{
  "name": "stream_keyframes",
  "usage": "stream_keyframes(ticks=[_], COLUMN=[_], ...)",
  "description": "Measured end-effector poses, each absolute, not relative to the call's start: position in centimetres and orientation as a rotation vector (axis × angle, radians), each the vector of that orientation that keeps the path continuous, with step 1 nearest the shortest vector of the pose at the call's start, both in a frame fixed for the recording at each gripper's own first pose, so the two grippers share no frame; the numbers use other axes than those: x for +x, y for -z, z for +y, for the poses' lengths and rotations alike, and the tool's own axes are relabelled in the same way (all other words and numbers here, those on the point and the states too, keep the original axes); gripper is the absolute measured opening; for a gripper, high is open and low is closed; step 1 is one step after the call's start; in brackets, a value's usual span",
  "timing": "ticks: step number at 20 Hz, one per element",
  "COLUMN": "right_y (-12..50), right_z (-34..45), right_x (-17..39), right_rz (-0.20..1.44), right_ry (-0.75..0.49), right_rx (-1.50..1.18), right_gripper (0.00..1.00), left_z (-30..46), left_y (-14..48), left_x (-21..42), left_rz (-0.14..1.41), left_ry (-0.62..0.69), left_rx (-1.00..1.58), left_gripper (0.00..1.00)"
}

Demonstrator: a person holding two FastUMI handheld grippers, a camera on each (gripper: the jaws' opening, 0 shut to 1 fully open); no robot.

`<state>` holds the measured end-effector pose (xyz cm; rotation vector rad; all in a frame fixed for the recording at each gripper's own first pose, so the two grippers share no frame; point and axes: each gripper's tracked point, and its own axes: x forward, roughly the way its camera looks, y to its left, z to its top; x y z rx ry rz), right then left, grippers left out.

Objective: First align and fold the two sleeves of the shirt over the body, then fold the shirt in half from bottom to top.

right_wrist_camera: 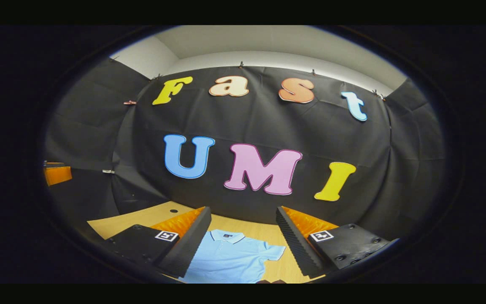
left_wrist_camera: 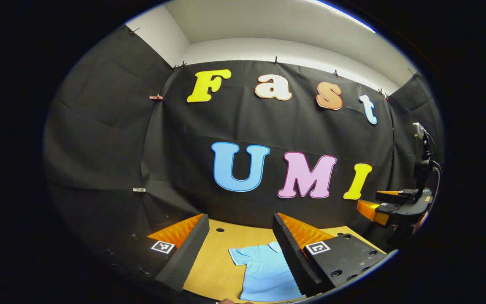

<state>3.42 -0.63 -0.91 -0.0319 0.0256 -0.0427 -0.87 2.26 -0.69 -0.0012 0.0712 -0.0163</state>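
One shirt (right_wrist_camera: 230,257): flat on wooden table (right_wrist_camera: 141,219), collar toward the far wall, long axis near-to-far, sleeves spread.
Left gripper (left_wrist_camera: 241,253): wide, empty.
Right gripper (right_wrist_camera: 243,240): wide, empty.
Writing: collar label unreadable.

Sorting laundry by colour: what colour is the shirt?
Light blue shirt, clearest in the right gripper view.

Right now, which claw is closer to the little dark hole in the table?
Left, probably. The hole lies straight ahead between the left claw's fingers; from the right claw it sits off to the left, past that claw's left finger.
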Motion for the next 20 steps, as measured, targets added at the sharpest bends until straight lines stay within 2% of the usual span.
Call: stream_keyframes(ticks=[9, 14, 20], right_y=[8.5, 19.6, 34.8], right_z=[-4.6, -13.4, -19.4], right_x=[11.3, 15.5, 19.4], right_rz=[0.114, 0.348, 0.674], right_ry=[-0.017, 0.066, 0.112], right_rx=[0.028, 0.112, 0.286], right_gripper=[0.97, 0.97, 0.98], left_z=[1.2, -1.9, -5.6], left_y=[3.3, 5.6, 8.4], left_x=[4.1, 9.2, 15.6], left_rz=[0.07, 0.092, 0.145], left_ry=[0.014, 0.09, 0.141], left_rx=[0.013, 0.012, 0.049], left_gripper=[0.97, 0.97, 0.97])
